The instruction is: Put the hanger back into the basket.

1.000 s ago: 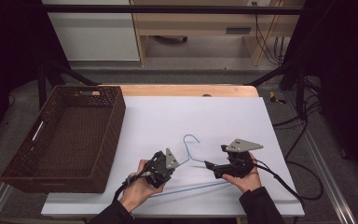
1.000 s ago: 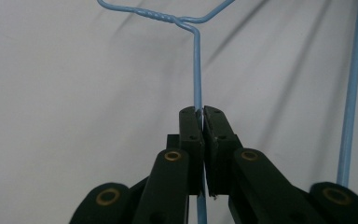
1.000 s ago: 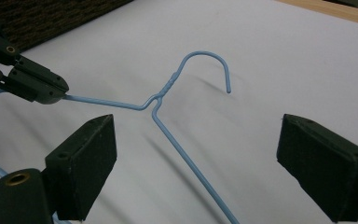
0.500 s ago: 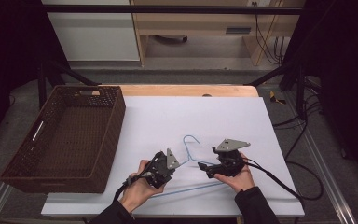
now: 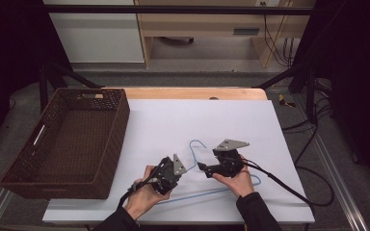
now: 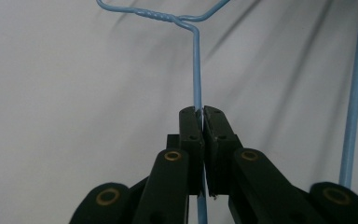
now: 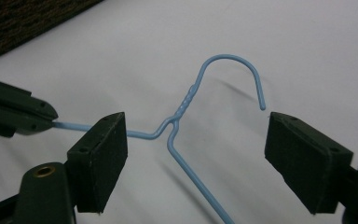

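We see a light blue wire hanger (image 5: 198,159) lying on the white table cover (image 5: 173,120), low and centre in the high view. It is thin round wire, bent into a curved hook at the top, with a short twisted neck below and two sloping shoulders that spread apart.

In the left gripper view, the left gripper (image 6: 200,122) is clenched on one shoulder wire: its flat black pads meet with the blue strand pinched between them, and the wire runs straight up to the twisted neck near the top edge. A second run of the hanger stands at the right edge of that frame, cut off above and below.

In the right gripper view, the right gripper (image 7: 193,158) is released. Its jaws have just been closing, yet the two matte, blocky pads stand well apart, with the neck and the hook's open end between them and neither pad pressing on the wire. The left gripper's black tip enters at that frame's left edge, holding the shoulder.

In the high view, a dark woven wicker basket (image 5: 29,166), rectangular with a handle slot, sits at the left of the frame. Hands (image 5: 142,195) cover much of both grippers there, and the hanger's bottom bar is partly hidden behind them.
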